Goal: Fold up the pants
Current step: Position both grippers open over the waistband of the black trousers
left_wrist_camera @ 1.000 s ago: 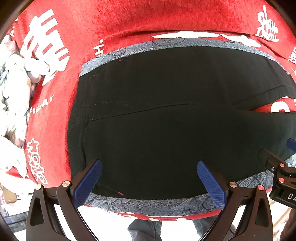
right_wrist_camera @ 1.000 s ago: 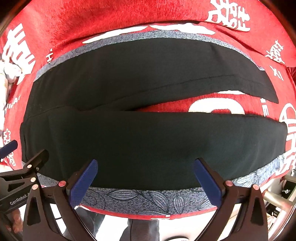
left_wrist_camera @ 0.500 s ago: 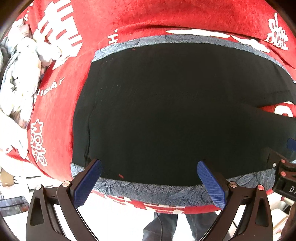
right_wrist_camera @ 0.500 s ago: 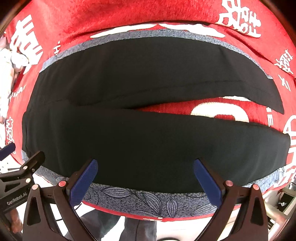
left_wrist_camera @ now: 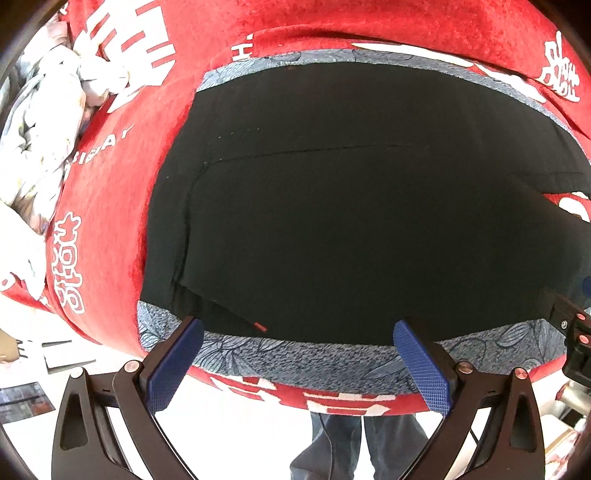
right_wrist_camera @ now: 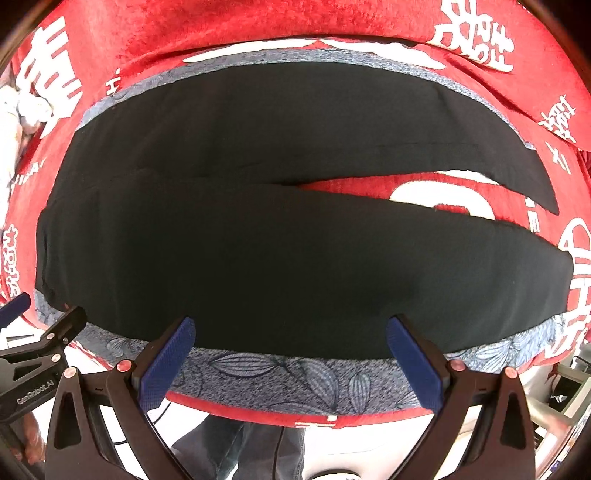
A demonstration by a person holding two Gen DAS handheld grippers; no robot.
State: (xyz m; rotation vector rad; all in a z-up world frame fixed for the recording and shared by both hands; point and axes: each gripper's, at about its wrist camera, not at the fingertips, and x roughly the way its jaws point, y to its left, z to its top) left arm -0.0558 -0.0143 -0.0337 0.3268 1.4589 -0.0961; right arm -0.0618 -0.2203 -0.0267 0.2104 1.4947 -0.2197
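Beside black pants (right_wrist_camera: 295, 266), left hand-held gripper (right_wrist_camera: 33, 354) reads "GenRobot.AI".

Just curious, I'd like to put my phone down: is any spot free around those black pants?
The red cloth beyond the black pants is bare, as is the red wedge between the legs. The left end is crowded by the crumpled white fabric.

**Red cloth on the worktop, pale floor below**

The worktop (left_wrist_camera: 110, 221) carries a red cloth (right_wrist_camera: 258, 22) with white characters, and on it a grey leaf-patterned mat (right_wrist_camera: 295, 380); crumpled white fabric (left_wrist_camera: 44, 122) lies at the left; the floor (left_wrist_camera: 240, 435) below is pale and bright.
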